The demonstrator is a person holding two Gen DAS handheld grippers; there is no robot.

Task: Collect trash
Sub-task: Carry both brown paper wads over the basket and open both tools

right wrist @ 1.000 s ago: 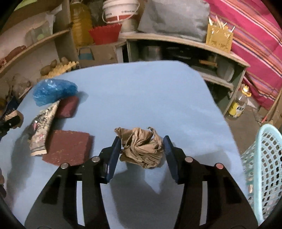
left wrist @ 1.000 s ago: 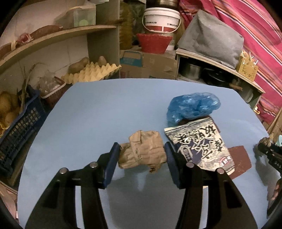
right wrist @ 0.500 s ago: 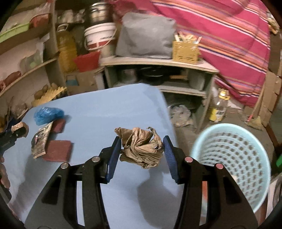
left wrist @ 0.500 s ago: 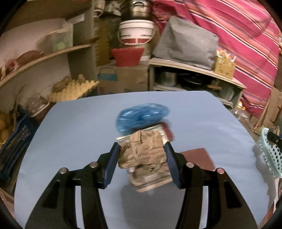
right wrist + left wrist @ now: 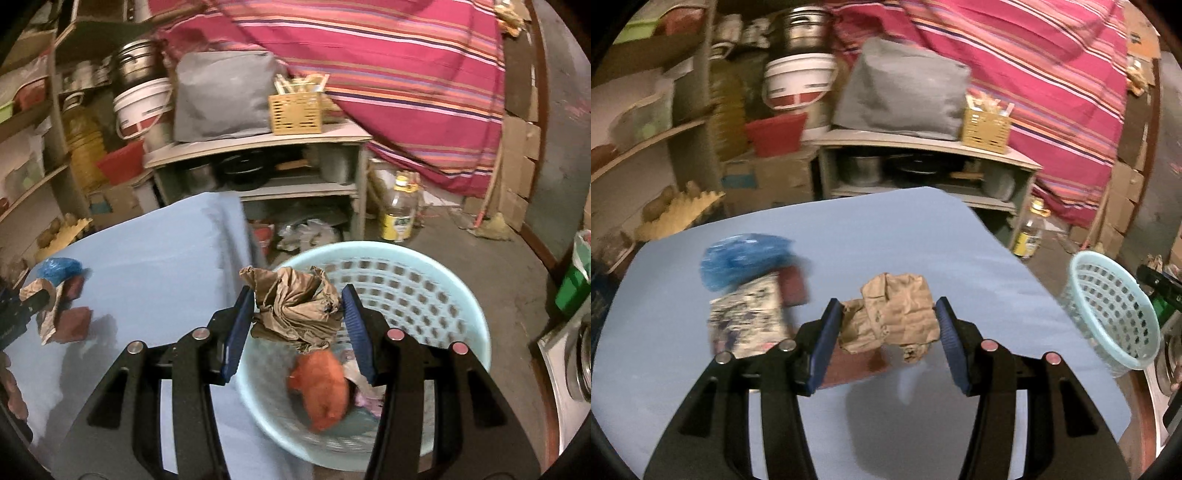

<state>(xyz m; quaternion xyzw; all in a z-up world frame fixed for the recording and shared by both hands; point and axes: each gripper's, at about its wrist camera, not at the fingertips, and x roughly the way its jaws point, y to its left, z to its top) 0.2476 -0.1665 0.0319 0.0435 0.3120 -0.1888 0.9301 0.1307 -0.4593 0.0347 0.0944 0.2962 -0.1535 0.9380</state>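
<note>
Left wrist view is blurred: we see the left tongs (image 5: 888, 334) clamped on a crumpled brown paper bag (image 5: 892, 317) above the blue worktop (image 5: 886, 236), hiding part of a dark red block (image 5: 849, 363). A blue plastic bag (image 5: 738, 258) and printed packet (image 5: 748, 319) smear together. Only the right wrist view looks into the pale blue basket (image 5: 443, 295), where an orange lump (image 5: 325, 387) lies; there our right tongs (image 5: 297, 325) grip another crumpled brown paper wad (image 5: 295, 306) over its rim.

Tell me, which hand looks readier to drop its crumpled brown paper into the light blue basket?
The right. Its gripper holds a brown paper wad above the open basket, so opening the jaws would probably drop it in. The left gripper holds its wad over the blue table, with the basket off to its side.
</note>
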